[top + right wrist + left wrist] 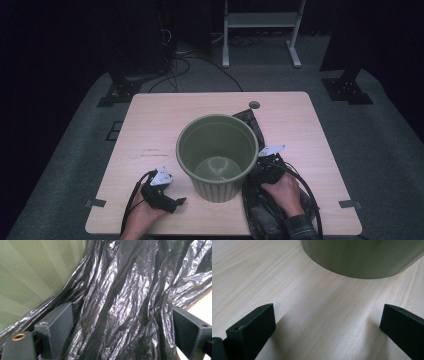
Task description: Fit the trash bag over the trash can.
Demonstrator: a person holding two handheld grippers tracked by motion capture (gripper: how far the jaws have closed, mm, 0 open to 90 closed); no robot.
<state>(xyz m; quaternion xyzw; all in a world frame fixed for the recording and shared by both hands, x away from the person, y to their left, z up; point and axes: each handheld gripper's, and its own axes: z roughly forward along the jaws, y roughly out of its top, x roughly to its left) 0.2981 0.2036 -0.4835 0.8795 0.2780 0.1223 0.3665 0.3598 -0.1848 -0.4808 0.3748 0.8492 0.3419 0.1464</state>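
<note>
1. the right gripper (266, 159) sits low over a crumpled black plastic bag (260, 210), just beside the right wall of the bin; in the right gripper view its jaws stand wide apart with the wrinkled bag (125, 302) spread between them, the pads not pressing on it
2. the right hand (284, 194) holds that gripper from behind, and its cable loops back over the bag toward the table's near edge
3. the left gripper (177, 202) rests on the table near the front left of the bin, apart from it; in the left gripper view its jaws are spread wide over bare wood, nothing between them
4. the left hand (145, 212) grips it at the near edge, a cable trailing beside it
5. the green bin (217, 150) stands upright near the middle of the table, ribbed on the outside; its inside looks bare, with only a pale glossy floor showing
6. the bag lies flat along the bin's right side, running from the far side behind the rim to the near edge, touching the bin's wall
7. the table (150, 130) is pale wood with a round hole (254, 105) near the far edge
8. beyond it lie grey carpet, dark stand bases, loose cables and a white frame (260, 30) against a dark room
</note>
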